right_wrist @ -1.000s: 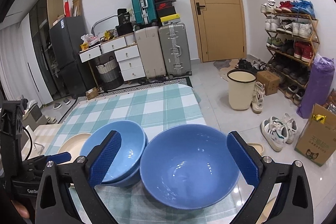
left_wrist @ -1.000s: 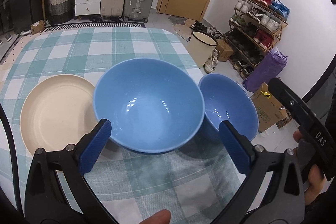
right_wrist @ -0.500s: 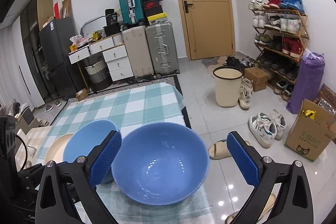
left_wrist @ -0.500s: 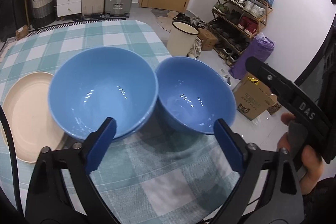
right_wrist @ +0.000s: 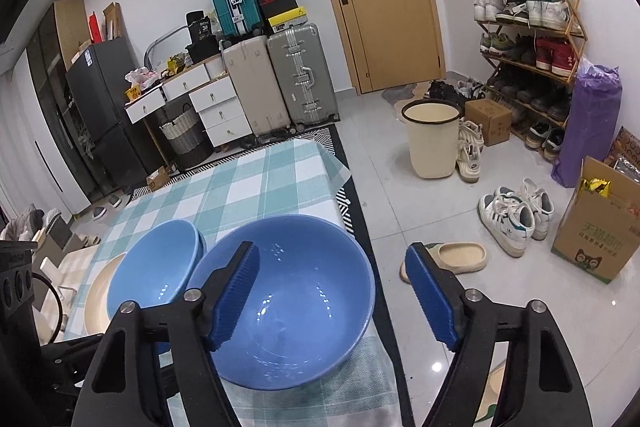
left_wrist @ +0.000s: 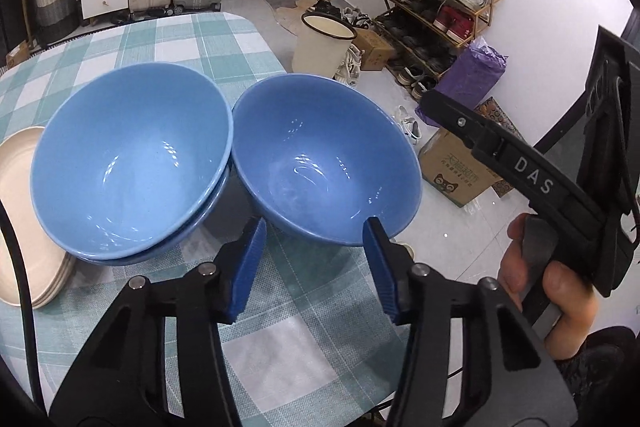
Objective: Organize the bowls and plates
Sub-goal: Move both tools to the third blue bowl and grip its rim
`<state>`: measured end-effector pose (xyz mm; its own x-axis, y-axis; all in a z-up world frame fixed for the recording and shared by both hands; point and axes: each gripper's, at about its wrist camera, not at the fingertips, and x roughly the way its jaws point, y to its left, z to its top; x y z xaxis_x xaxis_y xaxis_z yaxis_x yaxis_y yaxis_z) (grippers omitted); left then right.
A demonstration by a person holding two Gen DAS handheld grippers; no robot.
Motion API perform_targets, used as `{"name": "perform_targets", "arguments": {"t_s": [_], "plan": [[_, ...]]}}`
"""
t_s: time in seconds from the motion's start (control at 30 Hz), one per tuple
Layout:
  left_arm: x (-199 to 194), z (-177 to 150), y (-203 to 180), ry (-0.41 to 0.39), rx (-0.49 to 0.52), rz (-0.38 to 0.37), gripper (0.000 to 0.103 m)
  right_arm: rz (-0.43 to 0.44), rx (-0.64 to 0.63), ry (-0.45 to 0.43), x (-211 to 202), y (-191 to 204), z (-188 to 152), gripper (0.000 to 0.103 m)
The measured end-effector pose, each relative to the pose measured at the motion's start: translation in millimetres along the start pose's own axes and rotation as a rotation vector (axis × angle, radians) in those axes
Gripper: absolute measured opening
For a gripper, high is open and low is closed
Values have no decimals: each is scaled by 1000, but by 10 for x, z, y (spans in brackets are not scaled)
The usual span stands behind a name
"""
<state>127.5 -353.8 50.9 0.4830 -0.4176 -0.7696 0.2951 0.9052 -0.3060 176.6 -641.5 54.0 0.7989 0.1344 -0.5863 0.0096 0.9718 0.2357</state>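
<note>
The lone bowl (left_wrist: 326, 163) sits at the table (left_wrist: 224, 39) edge. Both grippers, left (left_wrist: 316, 267) and right (right_wrist: 332, 301), are closing around its rim, gripping nothing yet; a glancing pad could tip it floorward.

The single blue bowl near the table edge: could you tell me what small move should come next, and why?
Probably finish closing the right gripper on the single blue bowl's near rim. Its closing jaws straddle that rim without visibly pressing it. The stacked blue bowls beside it are where it would likely go. The left gripper is also closing at this bowl.
</note>
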Motion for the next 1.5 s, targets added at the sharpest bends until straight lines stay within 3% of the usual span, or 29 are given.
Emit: {"name": "perform_targets", "arguments": {"t_s": [0.23,0.47,0.7,1.07,1.5], "plan": [[136,37,-1,6,-16,37,48,-33,48,49,220,-240,-72,54],[248,85,93,6,-39,61,46,-34,62,102,453,-345,-171,48],[321,111,180,11,-63,64,37,-38,51,144,631,-318,-254,47],[424,131,233,21,-54,82,24,-4,53,144,710,-280,-302,20],[423,112,149,8,-6,102,24,18,33,133,690,-190,-289,18]]}}
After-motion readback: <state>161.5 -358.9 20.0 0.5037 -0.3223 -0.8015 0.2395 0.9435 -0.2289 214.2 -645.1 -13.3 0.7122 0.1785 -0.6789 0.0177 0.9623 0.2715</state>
